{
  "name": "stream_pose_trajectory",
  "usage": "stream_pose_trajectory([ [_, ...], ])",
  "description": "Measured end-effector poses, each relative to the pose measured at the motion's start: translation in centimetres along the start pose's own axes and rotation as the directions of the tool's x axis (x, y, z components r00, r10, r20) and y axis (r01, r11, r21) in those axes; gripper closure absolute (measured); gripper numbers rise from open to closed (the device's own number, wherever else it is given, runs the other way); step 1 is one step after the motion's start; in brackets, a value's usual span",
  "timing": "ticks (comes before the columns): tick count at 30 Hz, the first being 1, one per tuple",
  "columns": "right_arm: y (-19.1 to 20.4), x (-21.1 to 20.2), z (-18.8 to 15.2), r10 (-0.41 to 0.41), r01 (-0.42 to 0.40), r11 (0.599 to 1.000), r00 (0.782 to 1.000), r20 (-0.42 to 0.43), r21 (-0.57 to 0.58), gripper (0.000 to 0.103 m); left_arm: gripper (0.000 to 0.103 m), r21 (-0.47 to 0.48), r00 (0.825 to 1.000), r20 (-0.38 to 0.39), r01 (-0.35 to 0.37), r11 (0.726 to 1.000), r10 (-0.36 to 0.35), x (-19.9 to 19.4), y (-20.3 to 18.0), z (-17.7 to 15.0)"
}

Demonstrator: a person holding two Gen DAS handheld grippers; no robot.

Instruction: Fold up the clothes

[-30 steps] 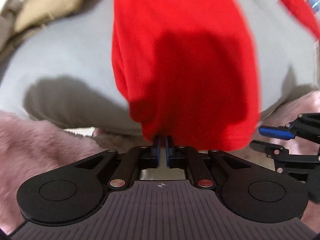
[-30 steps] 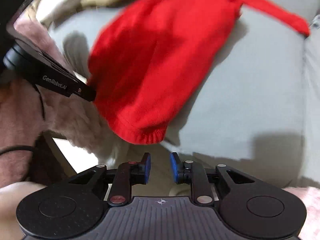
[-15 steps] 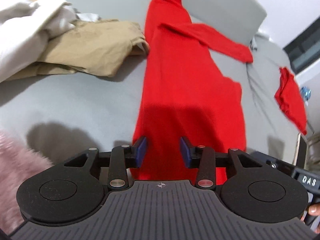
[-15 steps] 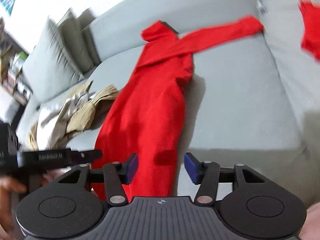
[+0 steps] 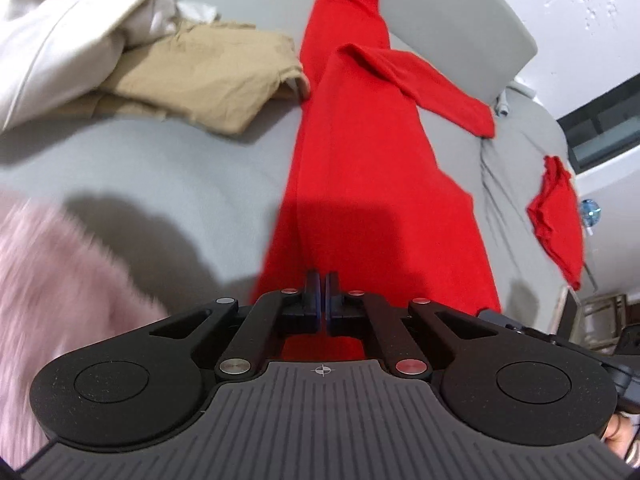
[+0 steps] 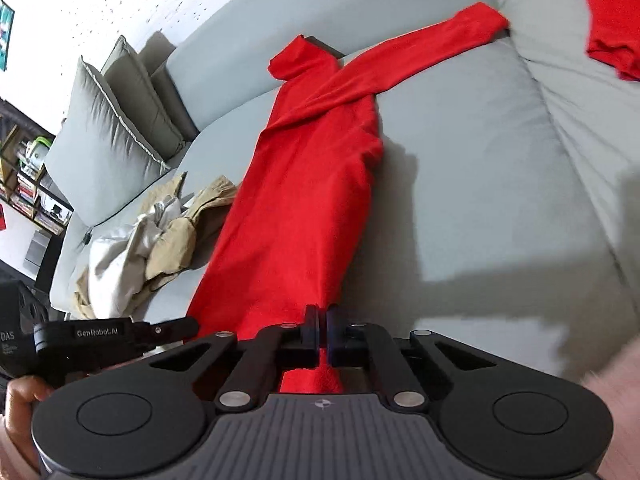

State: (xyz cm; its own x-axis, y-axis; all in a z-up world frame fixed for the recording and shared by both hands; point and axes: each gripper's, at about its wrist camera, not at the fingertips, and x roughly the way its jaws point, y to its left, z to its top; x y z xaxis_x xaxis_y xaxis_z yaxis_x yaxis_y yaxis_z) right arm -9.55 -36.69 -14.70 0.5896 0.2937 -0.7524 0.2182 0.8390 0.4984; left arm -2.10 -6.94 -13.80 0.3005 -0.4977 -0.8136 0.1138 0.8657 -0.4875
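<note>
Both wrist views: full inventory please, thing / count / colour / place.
red long-sleeve garment: 1, red, lying lengthwise on the sofa seat, one sleeve out to the right, near hem at both claws
small red garment: 1, red, right sofa section
tan garment: 1, tan, left of the red one
white garment: 1, white, on the tan one
sofa: 1, grey
cushions: 2, grey, far left of the sofa
pink fluffy fabric: 1, pink, near left
left claw: 1, black, shut on hem
right claw: 1, black, shut on hem
</note>
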Motion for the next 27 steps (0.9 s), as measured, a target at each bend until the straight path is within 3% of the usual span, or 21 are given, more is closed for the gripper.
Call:
stream_pose_trajectory([
  [2, 0.4, -0.2, -0.5, -0.01, 0.01, 1.0, 1.0, -0.017, -0.003, 0.1, 0.101, 0.002, 0.999, -0.002, -0.036, 0.999, 0.036, 0.1, -0.2, -0.5],
  [5, 1.0, 1.1, -0.9, -0.076, 0.072, 0.994, 0.996, -0.039, -0.079, 0.082, 0.094, 0.031, 0.994, 0.001, -0.112, 0.993, 0.112, 0.8, -1.0, -0.3],
  [6, 1.0, 1.1, -0.8, -0.085, 0.081, 0.993, 0.995, -0.05, -0.085, 0.069, 0.089, 0.033, 0.993, 0.013, -0.114, 0.993, 0.114, 0.4, -1.3, -0.2],
  [7, 1.0, 1.0, -0.7, -0.089, 0.083, 0.993, 0.994, -0.06, -0.087, 0.058, 0.073, 0.038, 0.994, 0.03, -0.11, 0.993, 0.109, -0.2, -1.6, -0.1],
  [10, 1.1, -0.4, -0.4, -0.052, 0.049, 0.994, 0.998, -0.025, -0.093, 0.042, 0.057, 0.079, 0.99, 0.089, -0.117, 0.99, 0.11, -1.2, -2.6, 0.1],
  [13, 0.6, -0.7, 0.3, -0.073, 0.073, 0.992, 0.997, 0.003, -0.098, 0.042, 0.052, 0.135, 0.984, 0.123, -0.144, 0.98, 0.127, -0.5, -3.4, 0.9],
  [15, 0.2, 0.1, 1.1, -0.085, 0.085, 0.993, 0.996, 0.001, -0.084, 0.042, 0.051, 0.165, 0.982, 0.12, -0.163, 0.973, 0.144, 0.9, -3.7, 1.8],
  [19, -0.4, 2.4, 2.8, -0.111, 0.113, 0.991, 0.993, 0.031, -0.07, 0.042, 0.051, 0.246, 0.965, 0.077, -0.262, 0.933, 0.25, 5.1, -3.9, 3.7],
  [24, -1.8, 5.4, 4.2, -0.099, 0.099, 0.995, 0.995, 0.0, 0.025, 0.04, 0.052, 0.343, 0.953, 0.101, -0.303, 0.889, 0.286, 7.5, -4.9, 4.7],
  [25, -1.9, 5.9, 4.3, -0.102, 0.102, 0.994, 0.995, -0.022, 0.029, 0.04, 0.073, 0.366, 0.946, 0.113, -0.323, 0.873, 0.303, 7.7, -5.2, 4.7],
  [27, -1.7, 6.6, 4.1, -0.123, 0.122, 0.992, 0.992, -0.037, -0.013, 0.041, 0.092, 0.415, 0.927, 0.148, -0.375, 0.829, 0.346, 8.1, -6.1, 4.9],
])
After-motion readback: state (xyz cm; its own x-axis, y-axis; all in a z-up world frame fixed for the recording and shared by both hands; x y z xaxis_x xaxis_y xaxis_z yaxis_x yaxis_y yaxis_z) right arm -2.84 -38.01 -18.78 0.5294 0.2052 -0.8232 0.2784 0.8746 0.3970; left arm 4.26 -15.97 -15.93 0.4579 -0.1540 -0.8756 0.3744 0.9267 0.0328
